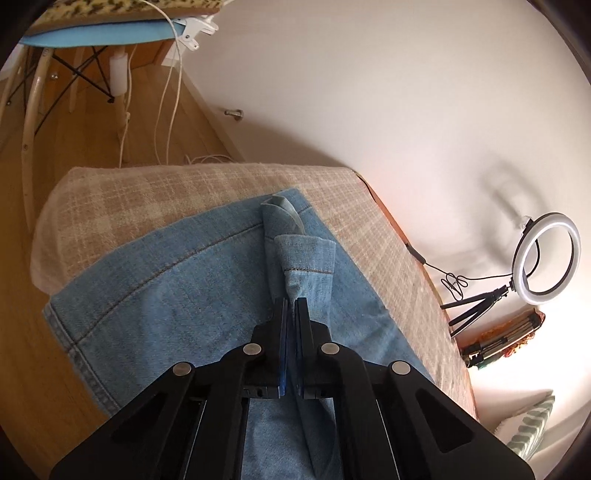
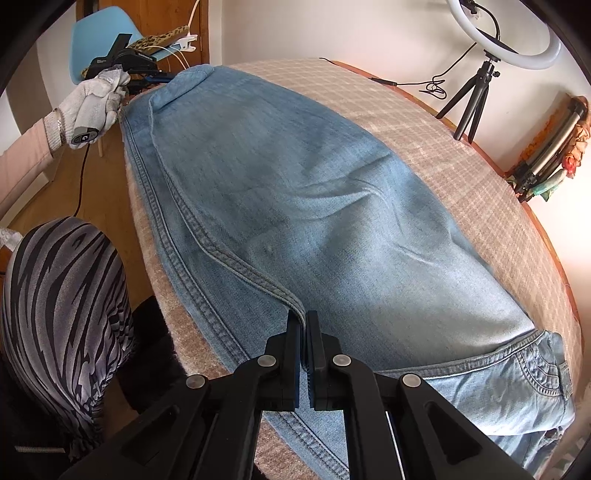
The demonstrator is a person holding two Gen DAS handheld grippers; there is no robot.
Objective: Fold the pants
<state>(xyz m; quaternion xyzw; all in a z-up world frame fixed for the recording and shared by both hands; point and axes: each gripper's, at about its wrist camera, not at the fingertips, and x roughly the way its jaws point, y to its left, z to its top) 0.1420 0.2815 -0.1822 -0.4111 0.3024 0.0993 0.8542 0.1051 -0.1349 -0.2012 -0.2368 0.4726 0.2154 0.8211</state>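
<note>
Light blue denim pants (image 2: 314, 206) lie lengthwise on a beige checked cloth over the table (image 2: 480, 173), one leg folded over the other, waistband and back pocket (image 2: 543, 373) at the near right. My right gripper (image 2: 303, 321) is shut on the seamed edge of the upper leg near the crotch. My left gripper (image 1: 291, 301) is shut on the bunched leg hem (image 1: 303, 254) of the pants (image 1: 166, 280) at the far end; it also shows in the right wrist view (image 2: 155, 77), held by a white-gloved hand (image 2: 96, 103).
A ring light on a tripod (image 2: 476, 92) and a bundle of folded stands (image 2: 546, 147) sit by the wall on the table's right side. A blue chair (image 1: 96, 33) with cables stands on the wooden floor beyond the table's end. The person's striped leg (image 2: 62, 295) is left.
</note>
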